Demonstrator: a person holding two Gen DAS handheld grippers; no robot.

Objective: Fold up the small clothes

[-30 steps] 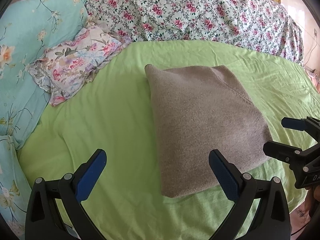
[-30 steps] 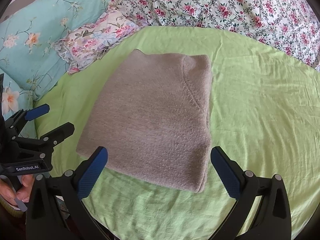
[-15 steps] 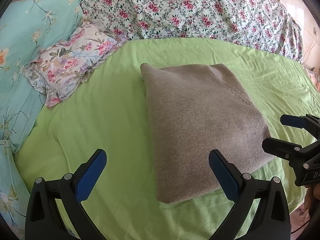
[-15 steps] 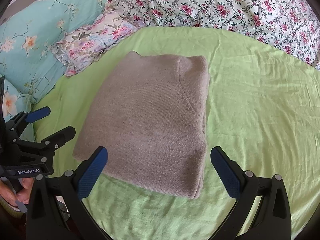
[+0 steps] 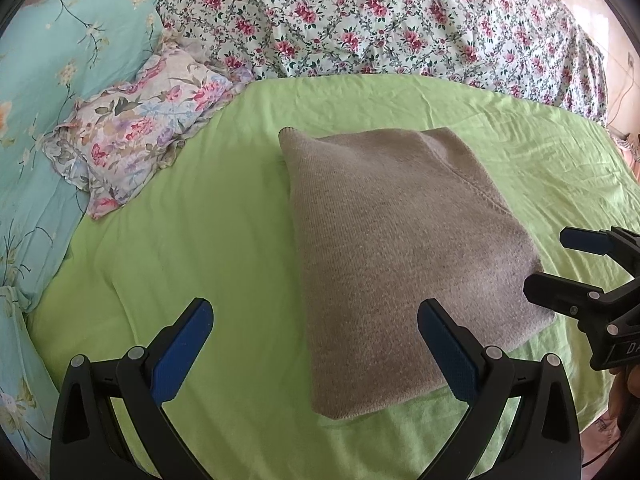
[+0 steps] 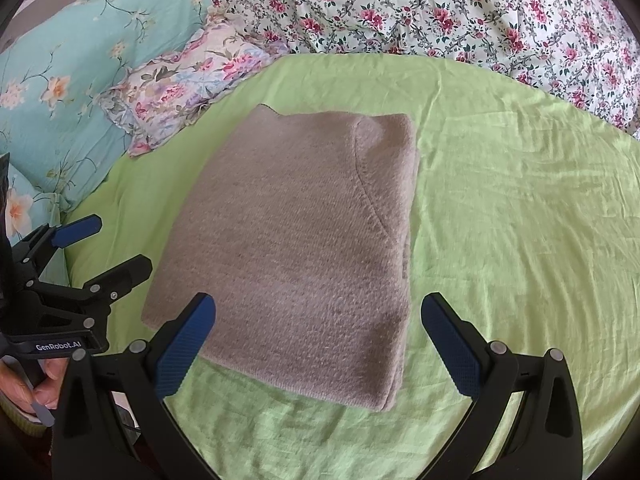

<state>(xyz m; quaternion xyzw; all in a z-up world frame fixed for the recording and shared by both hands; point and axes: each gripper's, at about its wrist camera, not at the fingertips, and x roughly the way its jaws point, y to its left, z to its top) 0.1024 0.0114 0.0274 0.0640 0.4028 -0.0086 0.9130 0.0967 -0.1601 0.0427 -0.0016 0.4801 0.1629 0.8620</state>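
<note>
Left wrist view: you are holding the left gripper (image 5: 316, 348) over the near part of the green bedsheet (image 5: 208, 216), its blue-padded fingers (image 5: 182, 350) spread wide and gripping nothing. The grey knitted sweater (image 5: 400, 256) is lying flat on the sheet, right of centre, already reduced to a compact rectangle whose near left corner is pointing toward the open jaws. At the right edge of this view the right gripper (image 5: 560, 264) is showing side-on, jaws apart, just beside the sweater's near right corner.

Right wrist view: you are hovering the right gripper (image 6: 318, 340) over the near edge of the sweater (image 6: 296, 248), fingers (image 6: 450, 340) parted and empty. A curved seam is running down the upper layer near the right-hand fold, and stacked layers are showing along the right and near edges. The left gripper (image 6: 100, 244) is waiting open at the sweater's near left side.

Judging from both views, the folding of this garment is looking essentially finished: edges are lining up, no sleeve is trailing out. What is remaining, at most, is a final halving or a tidy of the small corner peeking out at the far left. No other unfolded garment is showing on the sheet. A floral pillow (image 6: 188, 84), a teal floral quilt (image 5: 68, 64) and a rose-print quilt (image 6: 460, 12) are lying beyond, well apart from the work.
</note>
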